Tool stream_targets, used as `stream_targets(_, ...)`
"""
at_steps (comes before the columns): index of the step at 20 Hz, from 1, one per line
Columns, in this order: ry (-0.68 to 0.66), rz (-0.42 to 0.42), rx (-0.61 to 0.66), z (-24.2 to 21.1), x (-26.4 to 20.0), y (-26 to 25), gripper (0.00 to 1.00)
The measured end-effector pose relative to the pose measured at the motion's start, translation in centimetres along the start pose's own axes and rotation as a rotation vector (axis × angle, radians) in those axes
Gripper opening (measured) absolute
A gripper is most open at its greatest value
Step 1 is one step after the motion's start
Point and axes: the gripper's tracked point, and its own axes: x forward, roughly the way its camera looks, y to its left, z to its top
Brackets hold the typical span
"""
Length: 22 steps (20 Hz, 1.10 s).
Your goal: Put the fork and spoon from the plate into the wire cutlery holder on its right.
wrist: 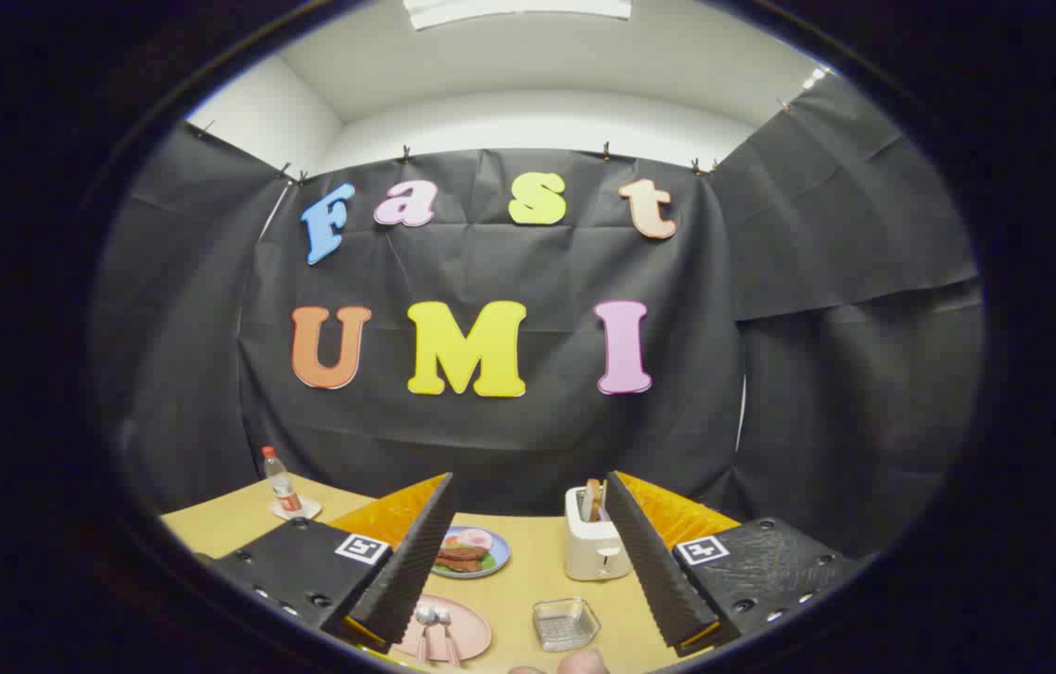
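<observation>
the gripper (528, 552) hovered above the desk (528, 585), its jaws spread wide and holding nothing. between the fingers lay the pink plate (472, 629) with fork (422, 633) and spoon (447, 635) side by side on it; the wire cutlery holder (565, 624) stood just right of the plate, apparently empty. judged so, no transfer had been made: both utensils remained to be lifted and placed.

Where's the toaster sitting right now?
The toaster stands on the table, just ahead of the open gripper, right of the food plate.
</observation>
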Motion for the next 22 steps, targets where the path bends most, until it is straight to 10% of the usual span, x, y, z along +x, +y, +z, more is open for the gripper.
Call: stream_targets(22, 0.057, 0.086, -0.022, -2.5, 0.2, 2.6, 0.95)
